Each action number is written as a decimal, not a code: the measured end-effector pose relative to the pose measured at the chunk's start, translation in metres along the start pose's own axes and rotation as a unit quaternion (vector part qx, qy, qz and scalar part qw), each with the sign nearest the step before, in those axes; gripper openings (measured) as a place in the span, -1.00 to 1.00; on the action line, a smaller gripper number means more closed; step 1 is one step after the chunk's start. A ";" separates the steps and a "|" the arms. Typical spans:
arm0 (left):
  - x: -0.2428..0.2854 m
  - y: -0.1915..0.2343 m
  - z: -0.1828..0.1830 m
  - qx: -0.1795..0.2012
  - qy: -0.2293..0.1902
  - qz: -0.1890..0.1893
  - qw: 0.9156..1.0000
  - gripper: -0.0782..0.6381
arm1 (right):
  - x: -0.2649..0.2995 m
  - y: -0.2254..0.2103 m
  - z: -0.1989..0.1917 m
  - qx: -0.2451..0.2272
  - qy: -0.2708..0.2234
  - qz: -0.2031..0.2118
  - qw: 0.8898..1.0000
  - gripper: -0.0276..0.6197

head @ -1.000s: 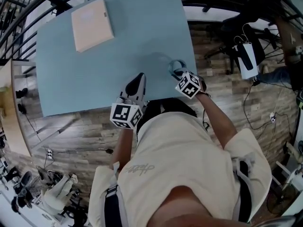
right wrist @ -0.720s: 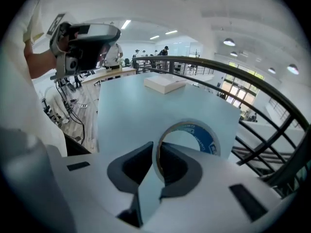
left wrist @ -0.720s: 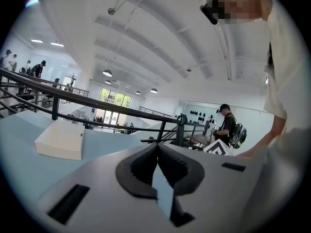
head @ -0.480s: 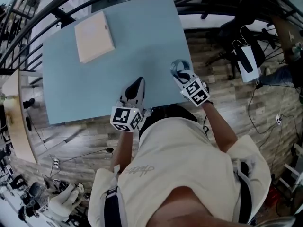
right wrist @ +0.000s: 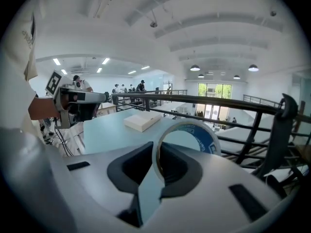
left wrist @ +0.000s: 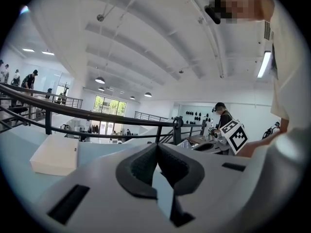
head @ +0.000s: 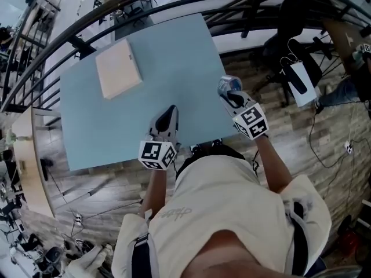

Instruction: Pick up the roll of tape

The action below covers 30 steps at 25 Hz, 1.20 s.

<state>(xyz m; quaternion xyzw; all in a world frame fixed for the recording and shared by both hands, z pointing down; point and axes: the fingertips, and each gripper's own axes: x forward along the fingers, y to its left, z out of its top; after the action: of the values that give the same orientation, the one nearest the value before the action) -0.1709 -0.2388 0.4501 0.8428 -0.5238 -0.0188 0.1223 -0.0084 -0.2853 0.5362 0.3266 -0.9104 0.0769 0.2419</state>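
Roll of tape (head: 229, 86) has lifted off the table (head: 174, 57), its band pinched in the right gripper (head: 231, 95). Pickup looks done (left gripper (head: 167, 114) closed, empty).

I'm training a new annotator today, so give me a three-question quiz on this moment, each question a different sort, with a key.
1. True or false: the left gripper holds the roll of tape.
2. The tape is: A flat on the table; B clamped in the right gripper; C on the beige box.
3. Fill in: the left gripper's jaws are ___, nothing between them.
Key: 1 false; 2 B; 3 shut.
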 end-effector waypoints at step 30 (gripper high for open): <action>0.023 -0.013 0.100 0.096 -0.083 -0.025 0.992 -0.73 | -0.078 -0.018 0.146 -0.058 -0.184 -0.050 0.980 -0.75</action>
<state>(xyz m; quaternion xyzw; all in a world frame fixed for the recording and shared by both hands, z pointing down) -0.1650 -0.2726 0.3529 0.8593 -0.5099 -0.0412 -0.0034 -0.0016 -0.2996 0.3710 0.3655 -0.9249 -0.0491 0.0926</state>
